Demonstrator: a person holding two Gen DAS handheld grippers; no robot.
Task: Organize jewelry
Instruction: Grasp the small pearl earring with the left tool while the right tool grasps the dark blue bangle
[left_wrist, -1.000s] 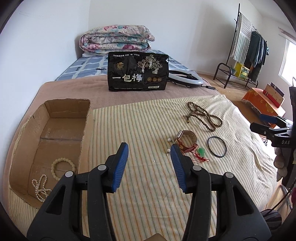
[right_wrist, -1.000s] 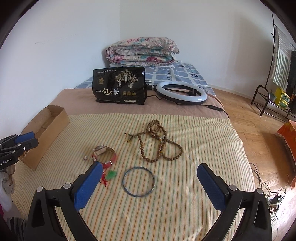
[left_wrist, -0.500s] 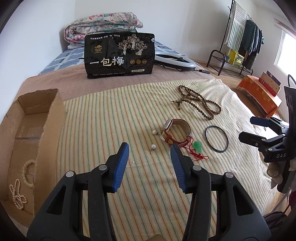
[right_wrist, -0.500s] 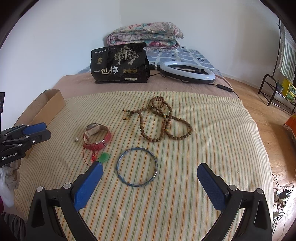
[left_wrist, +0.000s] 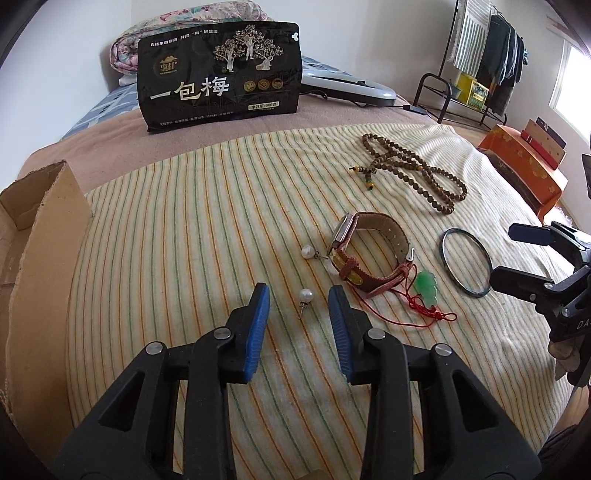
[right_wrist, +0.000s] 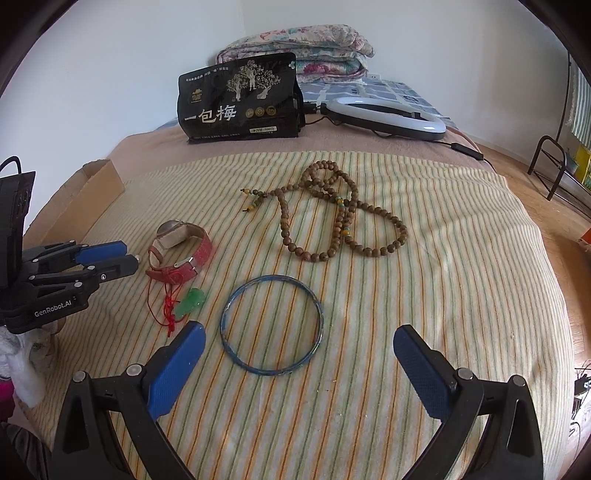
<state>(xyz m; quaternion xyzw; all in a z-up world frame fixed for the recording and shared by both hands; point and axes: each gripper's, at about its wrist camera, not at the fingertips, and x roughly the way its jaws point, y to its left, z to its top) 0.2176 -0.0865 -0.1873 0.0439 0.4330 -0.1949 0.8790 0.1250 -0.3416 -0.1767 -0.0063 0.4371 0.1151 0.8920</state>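
On the striped cloth lie two pearl earrings: one (left_wrist: 306, 295) sits between the tips of my open left gripper (left_wrist: 299, 295), the other (left_wrist: 307, 252) beside a red-strap watch (left_wrist: 369, 251). A green pendant on red cord (left_wrist: 427, 286), a dark bangle (left_wrist: 466, 261) and a wooden bead necklace (left_wrist: 413, 173) lie to the right. My right gripper (right_wrist: 295, 345) is wide open, with the bangle (right_wrist: 272, 325) lying between and just beyond its tips. The watch (right_wrist: 181, 251), pendant (right_wrist: 190, 302) and necklace (right_wrist: 332, 218) also show in the right wrist view.
A cardboard box (left_wrist: 33, 236) stands at the cloth's left edge. A black snack bag (left_wrist: 218, 77) stands at the back with a ring light (right_wrist: 384, 118) beside it. Folded quilts (right_wrist: 299, 48) lie behind. A clothes rack (left_wrist: 480, 66) and orange box (left_wrist: 524, 166) stand right.
My left gripper has moved forward and down from the box side until a pearl earring lies between its tips. My right gripper has moved closer to the bangle.
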